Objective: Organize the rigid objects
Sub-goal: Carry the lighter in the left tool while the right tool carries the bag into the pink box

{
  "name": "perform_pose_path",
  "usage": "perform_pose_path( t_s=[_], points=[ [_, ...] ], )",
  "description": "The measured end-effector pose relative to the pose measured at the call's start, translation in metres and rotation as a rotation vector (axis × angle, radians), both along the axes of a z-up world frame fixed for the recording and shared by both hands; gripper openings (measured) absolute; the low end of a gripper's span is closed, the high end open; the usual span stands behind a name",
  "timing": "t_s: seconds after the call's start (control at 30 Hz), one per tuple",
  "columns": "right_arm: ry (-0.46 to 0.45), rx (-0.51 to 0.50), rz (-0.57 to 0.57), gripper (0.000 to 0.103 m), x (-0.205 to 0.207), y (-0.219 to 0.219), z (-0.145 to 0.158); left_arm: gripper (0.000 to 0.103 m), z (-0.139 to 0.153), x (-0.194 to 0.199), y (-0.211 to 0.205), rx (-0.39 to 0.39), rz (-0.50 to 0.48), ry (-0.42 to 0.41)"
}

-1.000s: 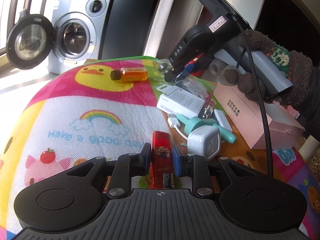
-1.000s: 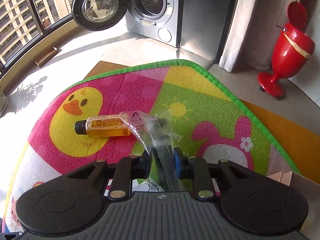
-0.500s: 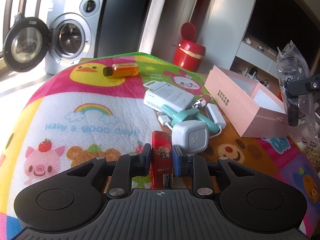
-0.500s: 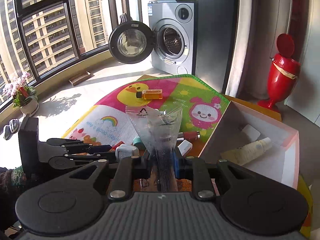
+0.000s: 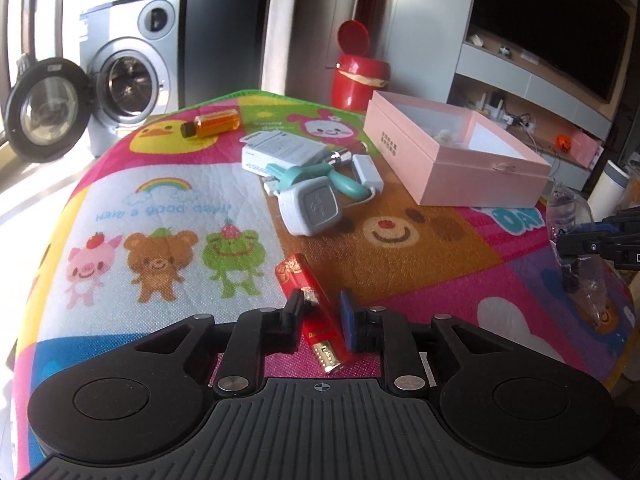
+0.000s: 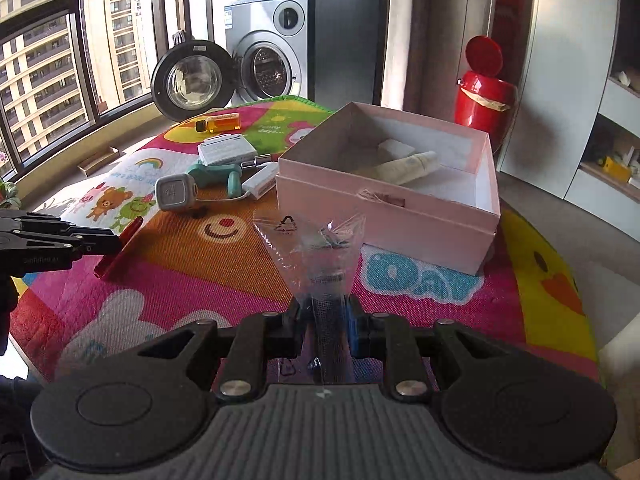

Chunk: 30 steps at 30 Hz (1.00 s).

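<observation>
**Both grippers loaded beside the pink box**

Only the right wrist view looked down into the pink box (image 6: 384, 204); it held a cream tube (image 6: 404, 164) lying on its side and a white flat item (image 6: 396, 147) at the far wall. The left wrist view saw the same box (image 5: 452, 160) from its side, so its contents were mostly hidden, but it showed the red lighter's printed face and gold end, which the other view reduced to a thin red bar.

On the cartoon play mat (image 5: 160, 208) covering the table, from left to right in the left wrist view, lay an amber bottle (image 5: 212, 124) on the duck print, a white packet (image 5: 280, 150), a teal tool (image 5: 320, 176), a grey square charger (image 5: 312, 208) and a small white adapter (image 5: 366, 170), all clustered and partly touching, just left of the box. A washing machine (image 5: 132, 76) with its door swung out and a red bin (image 5: 358, 80) stood beyond the mat.

The left gripper (image 5: 322, 314) pointed down at a slant over the near part of the mat, its jaws nearly together and clamped on the red lighter (image 5: 304, 296), which sat tilted between them. The right gripper (image 6: 324, 316) was angled down toward the box's near wall, its jaws closed narrowly on a clear plastic bag (image 6: 316, 248) with small dark parts inside; the bag fanned out ahead of the fingers, short of the box. In the left wrist view that bag (image 5: 568, 224) hung at the far right edge.
</observation>
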State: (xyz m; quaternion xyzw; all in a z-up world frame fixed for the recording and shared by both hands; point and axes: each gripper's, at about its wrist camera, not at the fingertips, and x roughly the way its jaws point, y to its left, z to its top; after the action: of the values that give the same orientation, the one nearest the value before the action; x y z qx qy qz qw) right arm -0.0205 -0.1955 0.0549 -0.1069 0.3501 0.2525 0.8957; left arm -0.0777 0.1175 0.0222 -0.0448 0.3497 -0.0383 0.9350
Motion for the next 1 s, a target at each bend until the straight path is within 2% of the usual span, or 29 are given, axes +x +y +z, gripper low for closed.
perform_pose_path(
  t_s=[0.07, 0.13, 0.2, 0.27, 0.37, 0.43, 0.5, 0.53, 0.57, 0.73, 0.8, 0.9, 1.0],
  points=[
    [-0.012, -0.016, -0.003, 0.020, 0.000, 0.004, -0.008, 0.033, -0.003, 0.007, -0.005, 0.031, 0.010, 0.017],
    [-0.025, -0.029, 0.003, 0.020, -0.001, 0.007, -0.014, 0.035, -0.007, 0.013, -0.004, 0.020, 0.035, 0.033],
    [-0.030, -0.031, 0.006, 0.025, -0.001, 0.009, -0.020, 0.034, -0.008, 0.016, -0.004, 0.029, 0.037, 0.031],
    [-0.028, -0.040, 0.005, 0.034, 0.001, 0.010, -0.026, 0.033, -0.008, 0.019, -0.006, 0.042, 0.040, 0.044],
    [-0.012, -0.030, 0.003, 0.039, 0.003, 0.010, -0.034, 0.032, -0.007, 0.018, -0.007, 0.032, 0.057, 0.052],
    [-0.022, -0.025, 0.007, 0.039, 0.002, 0.010, -0.034, 0.032, -0.008, 0.016, -0.010, 0.057, 0.046, 0.040],
    [-0.018, -0.023, 0.018, 0.030, 0.000, 0.009, -0.031, 0.027, -0.008, 0.012, -0.014, 0.078, 0.038, 0.022],
    [-0.013, -0.019, 0.029, 0.022, -0.001, 0.008, -0.029, 0.027, -0.008, 0.009, -0.018, 0.066, 0.017, 0.012],
    [-0.009, -0.016, 0.038, 0.021, -0.002, 0.006, -0.027, 0.027, -0.009, 0.007, -0.020, 0.054, -0.007, 0.009],
    [-0.020, 0.003, 0.052, 0.020, -0.012, -0.009, -0.008, 0.027, -0.002, -0.007, -0.050, 0.068, -0.167, -0.027],
    [-0.023, 0.033, 0.049, 0.020, -0.013, -0.017, 0.004, 0.027, 0.006, -0.009, -0.061, 0.051, -0.220, -0.051],
    [-0.084, 0.076, 0.027, 0.020, -0.004, -0.028, 0.038, 0.027, 0.030, 0.001, -0.073, 0.015, -0.287, -0.110],
    [-0.151, 0.123, -0.004, 0.020, 0.019, -0.035, 0.077, 0.027, 0.074, 0.031, -0.086, 0.020, -0.325, -0.236]
  ],
)
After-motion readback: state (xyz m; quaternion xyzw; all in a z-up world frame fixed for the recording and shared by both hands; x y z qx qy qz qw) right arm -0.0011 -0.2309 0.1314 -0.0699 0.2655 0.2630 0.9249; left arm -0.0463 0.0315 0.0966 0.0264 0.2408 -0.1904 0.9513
